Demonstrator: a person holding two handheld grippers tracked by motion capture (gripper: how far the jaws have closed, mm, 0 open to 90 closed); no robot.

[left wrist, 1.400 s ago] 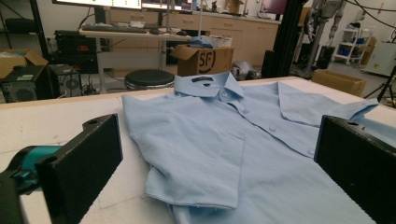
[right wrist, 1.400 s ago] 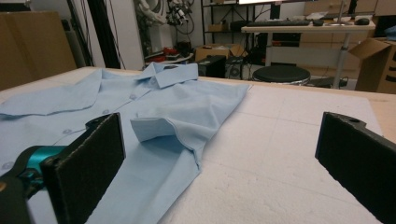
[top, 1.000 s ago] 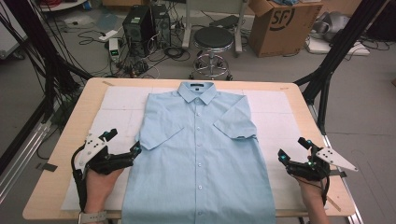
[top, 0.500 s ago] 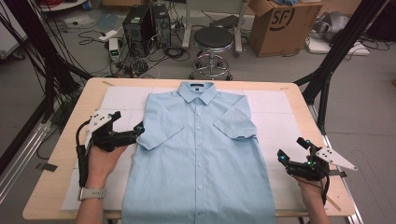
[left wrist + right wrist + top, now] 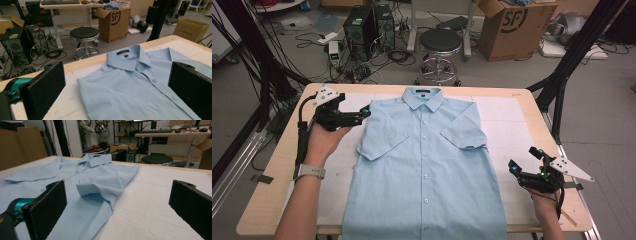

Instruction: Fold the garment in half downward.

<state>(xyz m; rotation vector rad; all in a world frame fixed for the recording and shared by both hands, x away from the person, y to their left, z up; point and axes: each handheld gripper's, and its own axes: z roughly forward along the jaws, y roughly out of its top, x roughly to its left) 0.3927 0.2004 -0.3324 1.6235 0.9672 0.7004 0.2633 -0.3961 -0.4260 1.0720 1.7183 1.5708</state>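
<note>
A: From the high view, where does the work sit?

B: A light blue short-sleeved button-up cotton shirt [image 5: 424,165] lies flat, buttons up, down the middle of the pale wooden desk [image 5: 522,100] on a white foam sheet [image 5: 512,125], collar toward the far edge. The left tool [image 5: 357,114] hovers near the far left corner, just beside the shirt's shoulder. The right tool [image 5: 514,167] waits near the right edge, apart from the cloth.

A: Why there?

B: I'd judge the shoulder is the next grip point, probably for a fold; the sleeves are already folded in.

A: And the left gripper view?

B: Its jaws stand wide, holding nothing, with the collar [image 5: 128,58] and shoulder framed between them. Beyond the desk stands a brown cardboard box [image 5: 113,21], flaps open; I can't tell what's inside.

A: The right gripper view?

B: Wide open too, empty, resting low over the foam. The folded sleeve cuff [image 5: 86,188] lies ahead, and the shirt's hem side runs to the left jaw.
</note>
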